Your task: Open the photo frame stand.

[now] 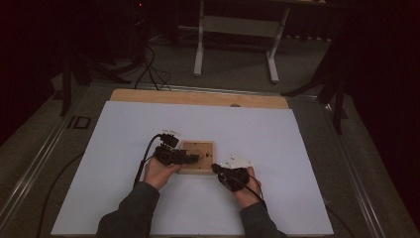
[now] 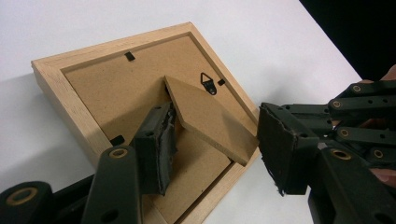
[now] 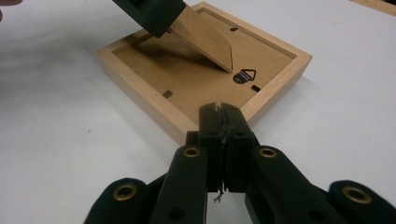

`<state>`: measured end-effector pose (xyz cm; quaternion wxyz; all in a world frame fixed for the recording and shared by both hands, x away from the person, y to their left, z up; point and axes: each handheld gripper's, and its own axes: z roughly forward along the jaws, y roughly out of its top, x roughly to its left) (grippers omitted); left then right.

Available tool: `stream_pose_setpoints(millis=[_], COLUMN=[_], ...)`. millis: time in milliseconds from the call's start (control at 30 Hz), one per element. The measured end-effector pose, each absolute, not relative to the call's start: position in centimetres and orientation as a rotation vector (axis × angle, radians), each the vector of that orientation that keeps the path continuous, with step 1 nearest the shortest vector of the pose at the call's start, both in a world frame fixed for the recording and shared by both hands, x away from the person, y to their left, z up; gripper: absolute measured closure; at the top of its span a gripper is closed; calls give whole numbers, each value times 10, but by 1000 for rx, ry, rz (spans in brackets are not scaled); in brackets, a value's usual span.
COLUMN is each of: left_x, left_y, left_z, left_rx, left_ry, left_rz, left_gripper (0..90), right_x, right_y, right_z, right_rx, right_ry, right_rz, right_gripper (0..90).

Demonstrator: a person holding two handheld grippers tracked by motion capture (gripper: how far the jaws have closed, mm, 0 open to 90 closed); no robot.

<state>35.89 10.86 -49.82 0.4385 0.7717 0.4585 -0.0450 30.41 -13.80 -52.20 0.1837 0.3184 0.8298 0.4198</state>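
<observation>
The picture frame (image 2: pixel 140 116) is lying face down at mid-picture on the bench (image 1: pixel 124 198). The left gripper (image 2: pixel 215 149) is gaping around its raised stand flap (image 2: pixel 205 116) (unpinched), risking it flopping back; the right gripper (image 3: pixel 223 140) is sitting closed, empty.

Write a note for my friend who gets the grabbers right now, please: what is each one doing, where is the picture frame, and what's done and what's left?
Left gripper: jaws open, one on each side of the raised stand flap; the pads do not press it.
Right gripper: jaws shut, empty, tips at the near edge of the picture frame.
The frame lies face down on the white sheet, between the two grippers.
Done: the stand flap is lifted off the backing board and sticks up at a slant.
Left, probably: swing the stand fully out and set the frame upright.
</observation>
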Motion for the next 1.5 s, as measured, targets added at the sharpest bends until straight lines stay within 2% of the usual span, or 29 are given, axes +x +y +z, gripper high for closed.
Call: stream_pose_setpoints(millis=[167,400,700,1000,1300,1500], left_x=[360,363,363,364,366,367], left_y=[111,109,106,103,101,97], left_z=[-497,-498,-498,-500,-500,-500], left_rx=[1900,1915,1949,1999,2009,2023], left_ry=[1146,1174,1169,1190,1164,1182], left_rz=[-123,-120,-125,-96,-141,-130], left_gripper=[454,515,480,526,492,517], right_x=[304,304,304,304,304,304], right_y=[-138,-138,-138,-138,-138,-138], right_z=[-522,-522,-522,-522,-522,-522], right_rx=[894,897,896,895,895,892], right_ry=[2340,2340,2340,2340,2341,2340], right_rz=[1184,1183,1182,1183,1183,1182], right_gripper=[878,878,877,874,872,872])
